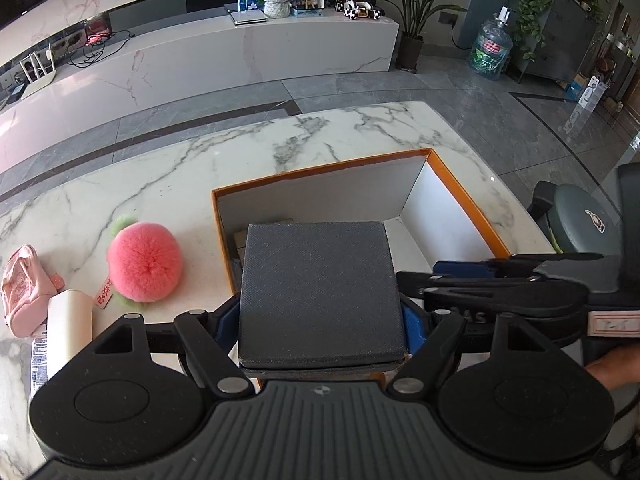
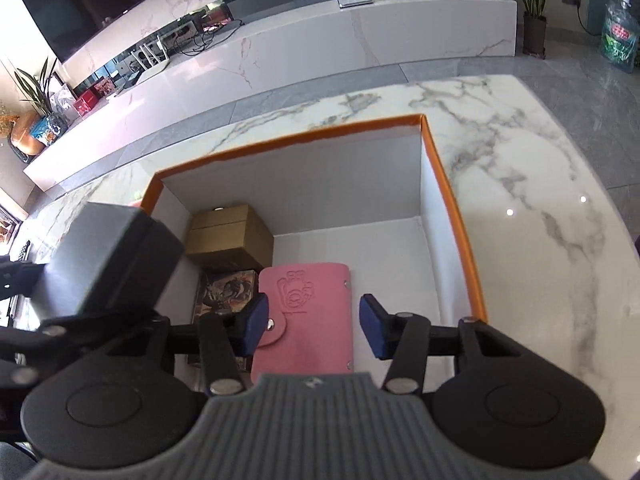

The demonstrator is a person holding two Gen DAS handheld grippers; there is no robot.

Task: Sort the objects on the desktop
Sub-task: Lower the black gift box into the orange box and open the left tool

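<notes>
While the left gripper (image 1: 320, 316) clamps a dark grey box (image 1: 320, 292) between its blue pads (image 1: 410, 328), it holds that box above the near left corner of an orange-rimmed carton (image 1: 320, 170) on a marble table (image 1: 160, 188). From the right wrist view the same grey box (image 2: 104, 260) hangs over the carton's left wall. The right gripper (image 2: 312, 324) hovers over the carton (image 2: 452, 208) with its jaws partly apart and nothing between them; no pad touches anything. Below it, on the carton's white floor, lies a pink card wallet (image 2: 304, 312) with a snap flap and an embossed figure, whose small writing cannot be read. Just left of the wallet sit a brown box (image 2: 230, 236) and a dark printed box (image 2: 224, 292). On the table left of the carton rest a pink plush peach (image 1: 146, 264) with a red tag bearing unreadable characters, a white tube (image 1: 66, 332) with tiny label print, and a pink pouch (image 1: 24, 292).
</notes>
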